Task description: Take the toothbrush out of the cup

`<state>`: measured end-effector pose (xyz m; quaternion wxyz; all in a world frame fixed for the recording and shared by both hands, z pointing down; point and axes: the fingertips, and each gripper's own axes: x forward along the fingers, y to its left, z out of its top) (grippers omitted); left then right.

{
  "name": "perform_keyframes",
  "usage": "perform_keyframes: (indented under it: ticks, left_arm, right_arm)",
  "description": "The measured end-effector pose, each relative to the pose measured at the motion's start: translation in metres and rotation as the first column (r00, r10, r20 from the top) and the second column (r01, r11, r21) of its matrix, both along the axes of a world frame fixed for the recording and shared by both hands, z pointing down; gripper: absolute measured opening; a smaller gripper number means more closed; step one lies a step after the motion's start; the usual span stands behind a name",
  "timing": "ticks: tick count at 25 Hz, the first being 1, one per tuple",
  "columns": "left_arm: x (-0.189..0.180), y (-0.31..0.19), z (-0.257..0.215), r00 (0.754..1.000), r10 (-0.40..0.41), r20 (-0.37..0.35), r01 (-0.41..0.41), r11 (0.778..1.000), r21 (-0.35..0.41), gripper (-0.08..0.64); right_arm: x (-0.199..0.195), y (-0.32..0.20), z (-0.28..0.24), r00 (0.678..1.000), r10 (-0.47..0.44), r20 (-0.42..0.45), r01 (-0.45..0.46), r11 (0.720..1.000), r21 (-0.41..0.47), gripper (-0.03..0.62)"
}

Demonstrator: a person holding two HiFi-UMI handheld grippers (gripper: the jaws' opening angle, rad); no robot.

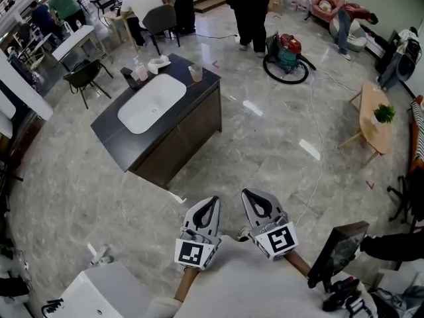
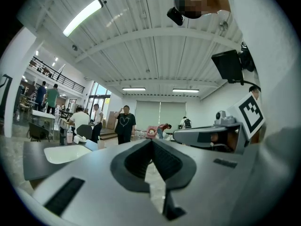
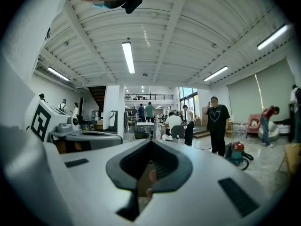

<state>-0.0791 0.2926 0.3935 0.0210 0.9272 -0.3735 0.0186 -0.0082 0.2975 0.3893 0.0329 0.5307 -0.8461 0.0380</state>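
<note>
My left claw (image 1: 212,203) and right claw (image 1: 248,195) are both closed, gripping nothing. Floor (image 1: 265,144) lies between me and the worktop (image 1: 109,130). A cup (image 1: 196,73) stands on it.

1. The left gripper (image 1: 211,204) is being held low in front of the person, its jaws meeting at the tips and gripping nothing.
2. The right gripper (image 1: 250,196) is sitting just beside it, its jaws likewise meeting, empty.
3. Both are pointing forward.

The head view looks down from high, the left gripper (image 1: 213,201) and right gripper (image 1: 247,194) close below, the dark counter (image 1: 112,134) far. Both gripper views look low across the room; all share the person in black (image 2: 124,122).
</note>
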Motion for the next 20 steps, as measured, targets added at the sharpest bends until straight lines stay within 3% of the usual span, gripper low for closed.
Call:
perform_keyframes:
  ticks: [5, 9, 17, 20]
  left_arm:
    - [-0.010, -0.006, -0.006, 0.999, 0.024, -0.035, -0.024, 1.000, 0.000, 0.003]
    - [-0.024, -0.013, 0.006, 0.999, 0.039, 0.020, -0.039, 0.999, -0.015, 0.003]
    - [-0.024, -0.036, 0.011, 0.999, 0.049, -0.018, -0.049, 0.998, -0.032, 0.003]
    - [-0.021, -0.052, 0.022, 0.998, 0.060, 0.037, -0.058, 0.998, -0.037, 0.003]
  right_arm:
    - [-0.017, -0.008, -0.002, 1.000, 0.013, 0.001, -0.013, 1.000, 0.002, 0.005]
    - [-0.029, -0.014, 0.005, 1.000, 0.026, -0.004, -0.026, 1.000, -0.007, 0.004]
    - [-0.026, -0.036, 0.015, 0.999, 0.043, -0.008, -0.043, 0.999, -0.022, 0.005]
    - [-0.021, -0.055, 0.017, 0.999, 0.043, 0.002, -0.043, 0.999, -0.017, 0.003]
